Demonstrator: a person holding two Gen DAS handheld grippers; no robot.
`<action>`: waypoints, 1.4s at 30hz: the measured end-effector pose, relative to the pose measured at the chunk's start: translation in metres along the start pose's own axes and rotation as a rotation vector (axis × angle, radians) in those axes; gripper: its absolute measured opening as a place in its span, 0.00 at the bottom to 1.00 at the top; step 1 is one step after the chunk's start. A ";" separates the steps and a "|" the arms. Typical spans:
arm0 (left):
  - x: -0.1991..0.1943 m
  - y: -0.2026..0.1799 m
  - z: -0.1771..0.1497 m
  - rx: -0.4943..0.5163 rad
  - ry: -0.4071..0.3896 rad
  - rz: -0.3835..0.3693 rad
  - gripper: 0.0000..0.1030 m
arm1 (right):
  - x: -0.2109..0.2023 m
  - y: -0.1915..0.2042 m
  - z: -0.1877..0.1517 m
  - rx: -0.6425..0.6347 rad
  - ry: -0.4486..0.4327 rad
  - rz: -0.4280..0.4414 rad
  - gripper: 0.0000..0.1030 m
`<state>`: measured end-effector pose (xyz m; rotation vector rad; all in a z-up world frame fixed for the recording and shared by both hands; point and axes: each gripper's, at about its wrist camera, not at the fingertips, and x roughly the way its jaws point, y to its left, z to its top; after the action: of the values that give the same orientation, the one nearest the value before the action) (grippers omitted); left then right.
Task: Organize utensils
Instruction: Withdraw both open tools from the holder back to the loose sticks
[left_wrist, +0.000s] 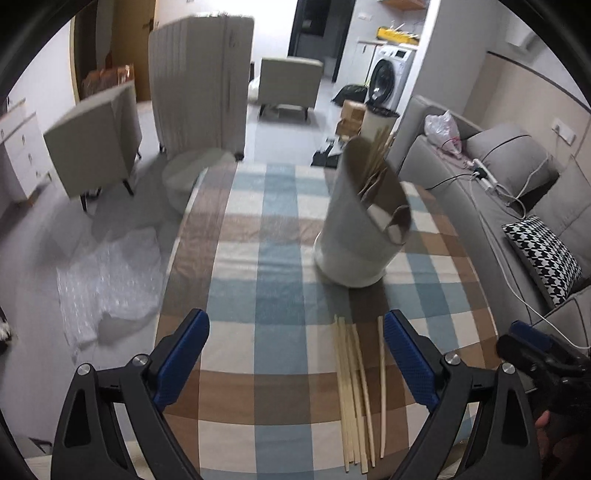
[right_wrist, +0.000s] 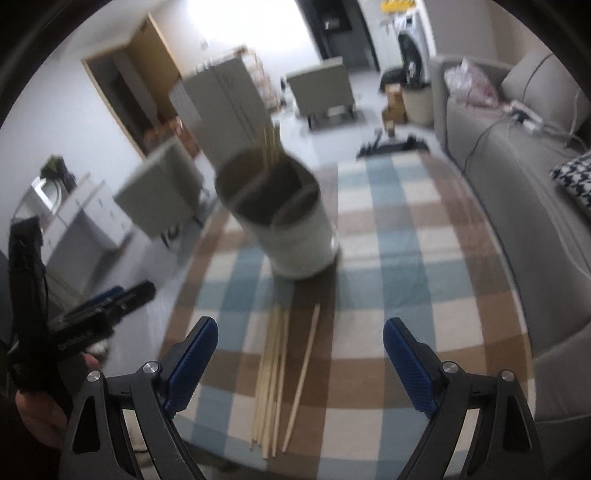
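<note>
Several wooden chopsticks (left_wrist: 351, 391) (right_wrist: 273, 384) lie in a loose bundle near the front of the table, and one chopstick (left_wrist: 382, 380) (right_wrist: 303, 373) rests slightly apart on their right. Behind them a white cylindrical utensil holder (left_wrist: 351, 240) (right_wrist: 295, 236) stands upright with more chopsticks (left_wrist: 376, 158) poking out of it. My left gripper (left_wrist: 295, 332) hangs open above the cloth, the bundle just inside its right finger. My right gripper (right_wrist: 301, 332) is open too, over the bundle's near half, touching nothing. Each gripper also shows at the edge of the other's view.
The checked tablecloth (left_wrist: 266, 258) (right_wrist: 388, 258) covers the table. A grey sofa (left_wrist: 461, 192) with a houndstooth cushion (left_wrist: 543, 254) and cables runs along the right. Bubble wrap (left_wrist: 107, 280) lies on the floor at the left, near beige chairs (left_wrist: 92, 136) and a ribbed white suitcase (left_wrist: 199, 85).
</note>
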<state>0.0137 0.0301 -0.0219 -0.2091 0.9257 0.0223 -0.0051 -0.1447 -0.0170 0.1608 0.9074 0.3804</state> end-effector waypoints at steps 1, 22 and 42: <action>0.002 0.002 0.000 -0.004 0.008 0.001 0.90 | 0.012 0.000 0.002 -0.002 0.049 -0.006 0.89; 0.025 0.063 -0.005 -0.159 0.157 0.002 0.90 | 0.179 -0.003 0.033 -0.137 0.567 -0.109 0.29; 0.034 0.058 -0.007 -0.139 0.186 0.022 0.90 | 0.166 -0.004 0.019 -0.087 0.412 -0.204 0.05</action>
<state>0.0223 0.0833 -0.0633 -0.3339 1.1128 0.0886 0.1030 -0.0832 -0.1288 -0.0953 1.2984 0.2653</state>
